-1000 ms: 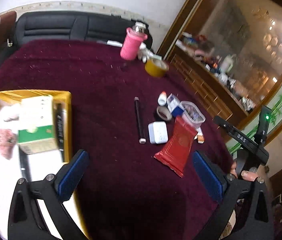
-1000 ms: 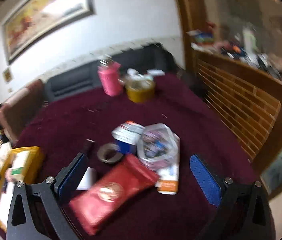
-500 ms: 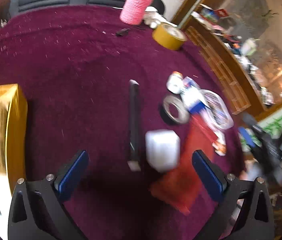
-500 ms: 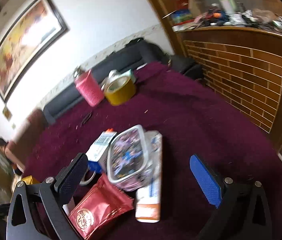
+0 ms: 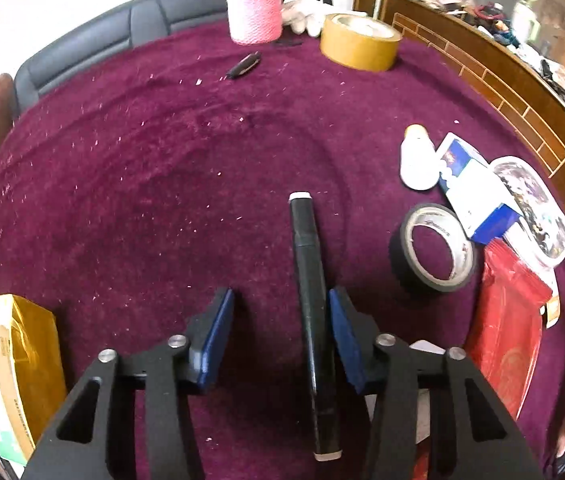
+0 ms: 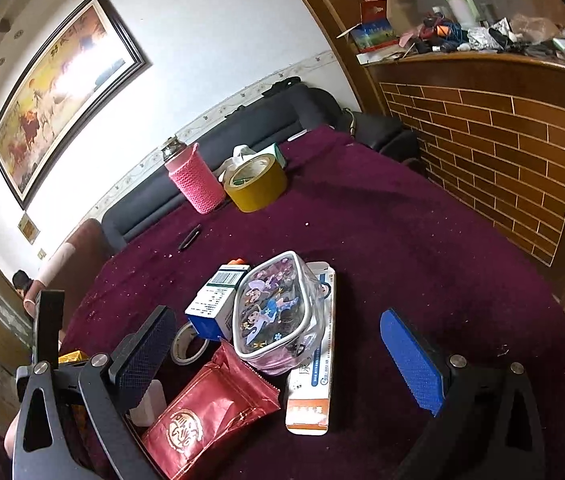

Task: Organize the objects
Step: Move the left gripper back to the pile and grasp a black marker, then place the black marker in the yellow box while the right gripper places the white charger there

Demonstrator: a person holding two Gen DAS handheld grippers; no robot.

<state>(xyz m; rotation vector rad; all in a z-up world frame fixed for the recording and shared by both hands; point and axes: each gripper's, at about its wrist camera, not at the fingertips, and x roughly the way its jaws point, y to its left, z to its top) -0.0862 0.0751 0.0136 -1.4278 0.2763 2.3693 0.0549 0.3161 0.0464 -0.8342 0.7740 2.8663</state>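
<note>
Left wrist view: my left claw (image 5: 280,330) has just been closing, still apart, around the black marker (image 5: 311,300) lying on the worktop (image 5: 142,160), long axis twelve-to-six, hugging my three-o'clock pad.

My desk (image 6: 422,240) wears a maroon cloth; behind it I see a black sofa (image 6: 242,128), a white wall with a framed painting (image 6: 62,92), and a brick-patterned wooden counter (image 6: 502,140).

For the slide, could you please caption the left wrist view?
Left gripper, jaws just closing, straddles a black marker on the maroon cloth, one pad beside it, the other apart.
</note>
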